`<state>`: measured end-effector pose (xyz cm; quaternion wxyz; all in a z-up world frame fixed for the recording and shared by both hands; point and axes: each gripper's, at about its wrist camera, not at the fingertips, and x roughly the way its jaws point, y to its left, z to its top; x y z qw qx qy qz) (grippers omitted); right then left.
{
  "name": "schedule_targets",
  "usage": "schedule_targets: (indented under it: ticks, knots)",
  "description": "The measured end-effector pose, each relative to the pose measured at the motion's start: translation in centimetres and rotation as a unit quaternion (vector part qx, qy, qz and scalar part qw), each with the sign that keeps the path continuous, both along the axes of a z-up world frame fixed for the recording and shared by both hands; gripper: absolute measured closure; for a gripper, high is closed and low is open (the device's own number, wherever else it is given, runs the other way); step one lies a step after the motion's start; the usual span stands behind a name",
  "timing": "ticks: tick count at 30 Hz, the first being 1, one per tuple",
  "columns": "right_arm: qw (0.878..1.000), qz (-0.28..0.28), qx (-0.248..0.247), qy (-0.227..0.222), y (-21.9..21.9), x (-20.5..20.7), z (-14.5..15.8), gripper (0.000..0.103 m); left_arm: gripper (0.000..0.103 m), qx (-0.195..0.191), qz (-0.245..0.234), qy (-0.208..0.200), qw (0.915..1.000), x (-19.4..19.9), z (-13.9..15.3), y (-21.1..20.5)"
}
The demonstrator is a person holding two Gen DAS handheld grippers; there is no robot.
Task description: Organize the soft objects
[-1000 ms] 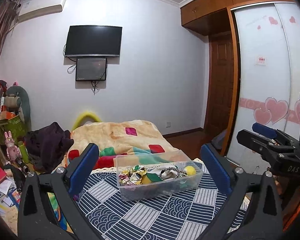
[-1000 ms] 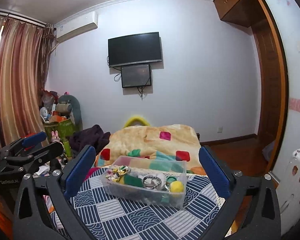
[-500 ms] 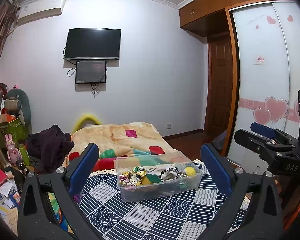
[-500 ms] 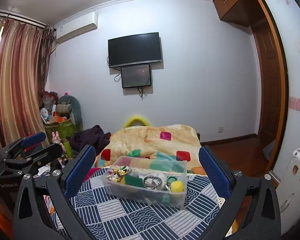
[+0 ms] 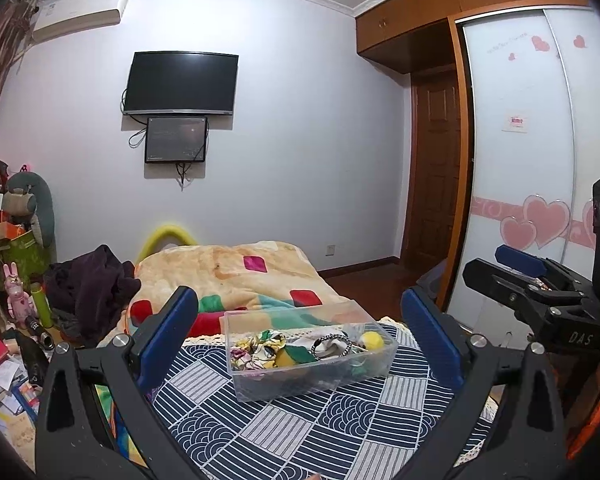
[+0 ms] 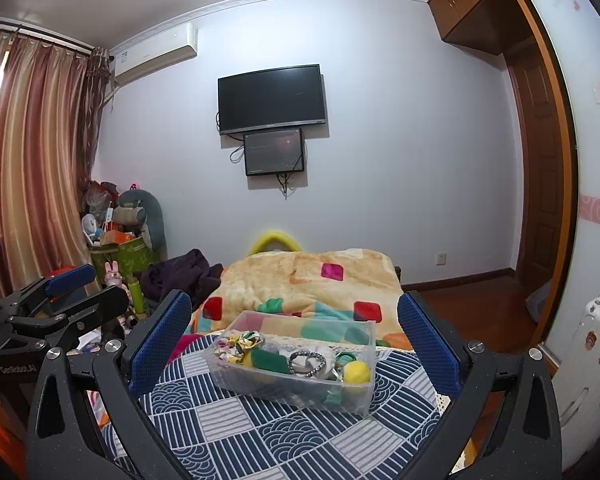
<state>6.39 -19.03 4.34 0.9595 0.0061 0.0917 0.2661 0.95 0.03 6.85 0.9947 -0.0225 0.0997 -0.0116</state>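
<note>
A clear plastic box point(image 5: 308, 354) stands on a blue and white patterned cloth point(image 5: 300, 428). It also shows in the right wrist view point(image 6: 296, 364). Inside lie a floral scrunchie point(image 5: 256, 350), a yellow ball point(image 5: 372, 340), a beaded ring point(image 5: 332, 344) and green soft pieces point(image 6: 268, 360). My left gripper point(image 5: 300, 334) is open and empty, held above the cloth in front of the box. My right gripper point(image 6: 294, 334) is open and empty, also in front of the box. The right gripper shows at the right edge of the left wrist view point(image 5: 540, 284).
A bed with a patchwork blanket point(image 5: 236, 276) lies behind the cloth. A dark garment point(image 5: 92, 280) and piled toys and boxes point(image 5: 16, 264) are at the left. A wardrobe with heart-printed doors point(image 5: 532, 184) and a white case point(image 6: 588, 364) are at the right.
Both grippers stay open. The views have shifted only slightly; the box and its contents have not moved.
</note>
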Motion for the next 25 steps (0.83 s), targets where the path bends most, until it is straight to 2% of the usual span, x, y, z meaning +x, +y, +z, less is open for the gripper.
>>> schedule_targets:
  ticks: [10, 25]
  knots:
    - [1.000, 0.000, 0.002, 0.001, 0.09, -0.15, 0.09, 0.000, 0.000, 0.015, -0.006, -0.003, 0.9999, -0.27, -0.10, -0.65]
    - [1.000, 0.001, 0.001, 0.003, 0.19, -0.31, 0.21, 0.000, 0.000, 0.005, -0.009, 0.000, 0.9999, -0.27, 0.02, -0.36]
